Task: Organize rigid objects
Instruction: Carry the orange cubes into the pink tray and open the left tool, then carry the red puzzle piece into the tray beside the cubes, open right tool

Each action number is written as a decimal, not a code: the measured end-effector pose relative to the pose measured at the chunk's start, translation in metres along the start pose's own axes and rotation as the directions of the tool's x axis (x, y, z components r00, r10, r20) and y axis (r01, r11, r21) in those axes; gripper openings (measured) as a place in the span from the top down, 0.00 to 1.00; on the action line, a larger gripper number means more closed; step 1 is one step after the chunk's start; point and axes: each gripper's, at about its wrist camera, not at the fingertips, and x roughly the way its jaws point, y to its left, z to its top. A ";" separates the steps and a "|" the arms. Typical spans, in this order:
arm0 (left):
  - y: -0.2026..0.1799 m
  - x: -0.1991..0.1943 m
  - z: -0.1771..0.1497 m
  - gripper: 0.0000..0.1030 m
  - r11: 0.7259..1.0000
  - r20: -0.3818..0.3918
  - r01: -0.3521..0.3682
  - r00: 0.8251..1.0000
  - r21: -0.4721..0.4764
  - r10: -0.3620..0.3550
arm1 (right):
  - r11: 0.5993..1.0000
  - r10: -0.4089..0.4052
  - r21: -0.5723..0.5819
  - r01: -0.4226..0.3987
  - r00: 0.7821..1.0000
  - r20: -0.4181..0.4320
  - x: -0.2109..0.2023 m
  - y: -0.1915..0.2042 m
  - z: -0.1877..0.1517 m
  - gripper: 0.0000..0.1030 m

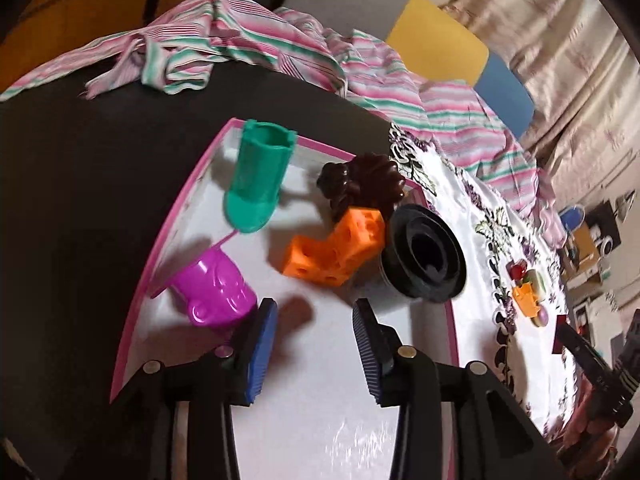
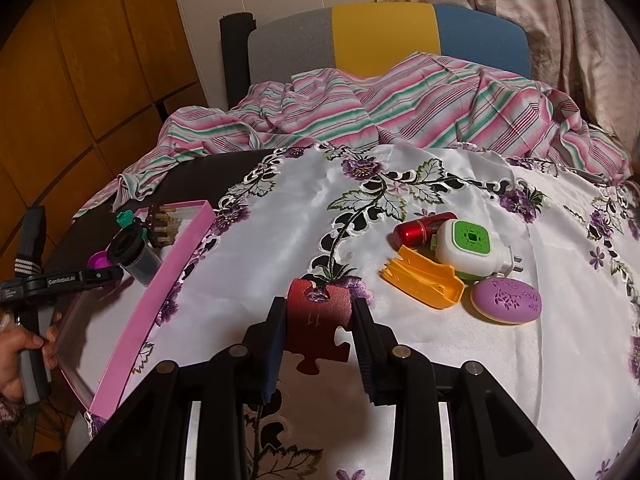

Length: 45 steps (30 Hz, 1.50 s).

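Sorting in progress: five pieces in the pink tray (image 2: pixel 160 264), five still outside it.

I read the tray on the embroidered tablecloth (image 2: pixel 280 240) as roughly half filled. It holds a black film canister (image 1: pixel 420 256) lying on its side with its mouth toward the camera, an orange block (image 1: pixel 336 252), a green cup (image 1: pixel 258 176) with its long axis running away from me, a magenta cup (image 1: pixel 216 296) and a brown fluted mould (image 1: pixel 364 184). My left gripper (image 1: pixel 314 348) hangs open and empty over the tray floor. My right gripper (image 2: pixel 320 340) is clamped on a red puzzle piece (image 2: pixel 320 320), tab end toward me, above the cloth. Left on the cloth: white-and-green plug-in unit (image 2: pixel 468 248), orange clip (image 2: pixel 424 280), red cylinder (image 2: pixel 420 228), purple oval (image 2: pixel 506 300).
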 end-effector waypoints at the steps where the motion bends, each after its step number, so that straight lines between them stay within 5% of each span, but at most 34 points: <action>1: 0.001 -0.004 -0.003 0.62 1.000 0.008 0.003 1.000 -0.005 -0.003 | 1.000 -0.001 -0.004 0.001 1.000 0.002 0.000 0.001 0.000 0.68; 12: 0.000 -0.033 -0.041 0.62 0.999 0.032 0.042 0.999 0.020 -0.042 | 0.988 0.126 0.086 -0.125 0.992 -0.002 -0.001 0.019 -0.003 0.68; 28: 0.011 -0.045 -0.063 0.62 0.998 0.036 0.050 0.998 0.023 -0.051 | 0.966 0.255 -0.027 -0.257 0.965 -0.055 0.014 0.110 -0.007 0.68; 45: 0.025 -0.067 -0.074 0.62 0.999 0.060 0.033 0.998 0.026 -0.034 | 0.944 0.260 -0.152 -0.293 0.944 -0.202 0.083 0.227 0.004 0.68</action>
